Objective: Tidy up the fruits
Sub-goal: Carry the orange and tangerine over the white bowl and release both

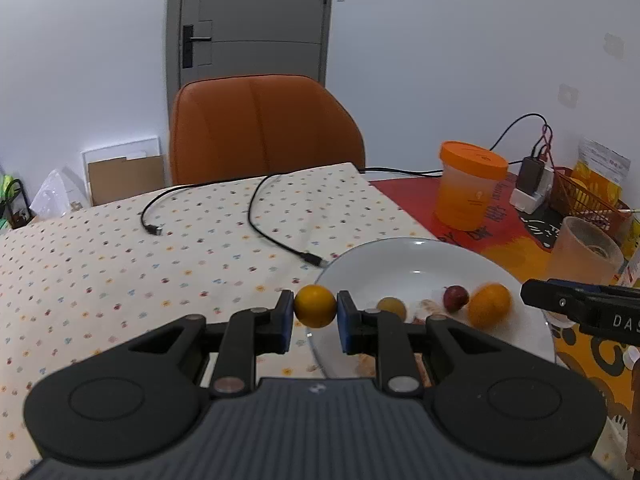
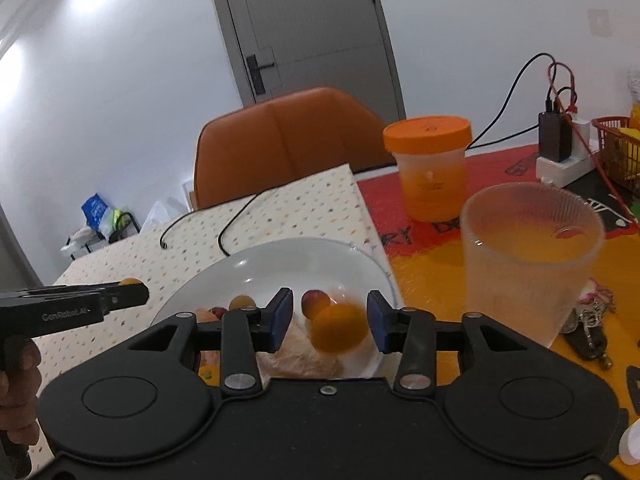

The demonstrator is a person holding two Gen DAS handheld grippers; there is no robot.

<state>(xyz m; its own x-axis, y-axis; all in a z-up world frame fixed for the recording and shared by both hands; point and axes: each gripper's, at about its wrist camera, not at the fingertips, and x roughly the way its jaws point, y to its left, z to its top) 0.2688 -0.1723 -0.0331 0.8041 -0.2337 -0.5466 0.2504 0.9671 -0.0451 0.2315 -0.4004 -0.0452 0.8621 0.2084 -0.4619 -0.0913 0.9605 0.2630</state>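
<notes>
The left gripper (image 1: pixel 315 316) is clamped on a small orange (image 1: pixel 315 306), its blue pads pressing the fruit from both sides, held above the near-left rim of the white plate (image 1: pixel 400 256). The right gripper (image 2: pixel 328 322) has its jaws apart, and a second orange (image 2: pixel 339 327) shows blurred in the gap between them; the pads do not touch it, and whether it rests on the plate or is just above it is hard to say from the blur. Only no earlier view bears on that.

On the plate, next to that orange, lie a dark red plum (image 1: pixel 455 297) and a yellow-green fruit (image 1: pixel 392 307), with some pale peel or scraps (image 2: pixel 304 356) toward the near edge. A hand (image 2: pixel 18 392) grips the left tool's handle at the left edge of the right wrist view.

The plate straddles a dotted cloth (image 1: pixel 120 264) and a red-and-yellow mat (image 2: pixel 424 264). Right of the plate stands a frosted cup (image 2: pixel 528 260), with keys (image 2: pixel 592 328) beside it. Farther back on the mat is a tub with an orange lid (image 1: pixel 470 184), then a charger block (image 1: pixel 530 184) and a red basket (image 1: pixel 584 196). Two black cables (image 1: pixel 276 236) lie across the cloth. Behind the table stand an orange chair (image 1: pixel 264 128) and a grey door (image 1: pixel 252 20).
</notes>
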